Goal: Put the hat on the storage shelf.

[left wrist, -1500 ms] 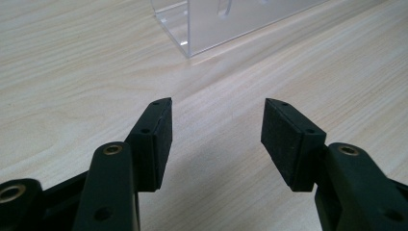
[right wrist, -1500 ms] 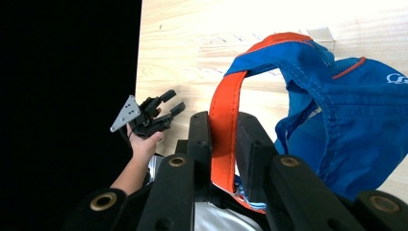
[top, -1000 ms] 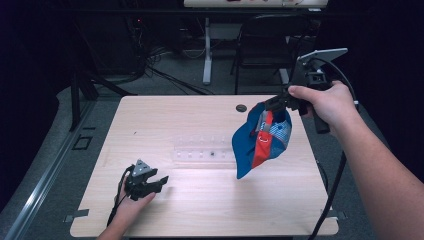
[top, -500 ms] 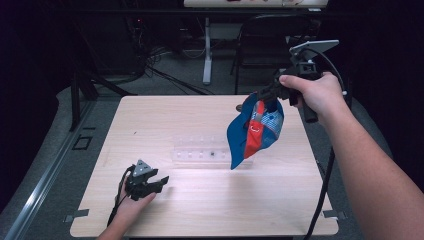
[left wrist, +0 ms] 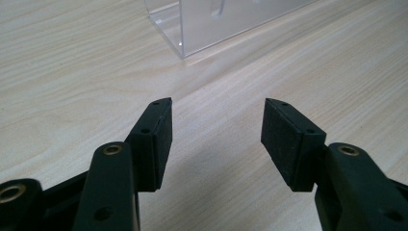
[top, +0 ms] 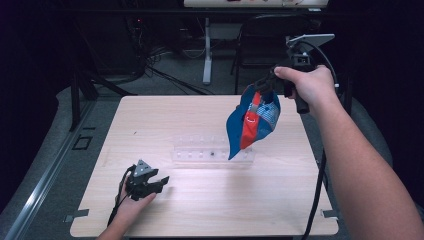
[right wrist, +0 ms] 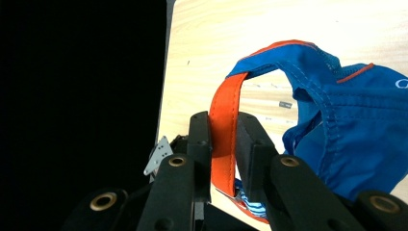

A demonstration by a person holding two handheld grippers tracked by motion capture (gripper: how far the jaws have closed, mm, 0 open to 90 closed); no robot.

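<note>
The left hand-held gripper [top: 150, 184] rests on the desk [top: 200, 210], jaws apart and empty. A clear rack [top: 212, 152] stands mid-desk; above it the right hand-held gripper [right wrist: 222, 144] pinches the orange strap of a blue cap [top: 252, 125], apparently carrying it to hang; next comes lowering it onto the rack.

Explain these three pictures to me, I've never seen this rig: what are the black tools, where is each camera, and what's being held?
A person works at a wooden table, holding a two-jaw gripper in each hand. The high view looks down from above; the other two cameras ride on the grippers and look along their black jaws. The right gripper is shut on the orange strap of a blue cap, which hangs in the air above the table. The left gripper rests low with open jaws and nothing between them. A clear plastic rack lies mid-table.
</note>
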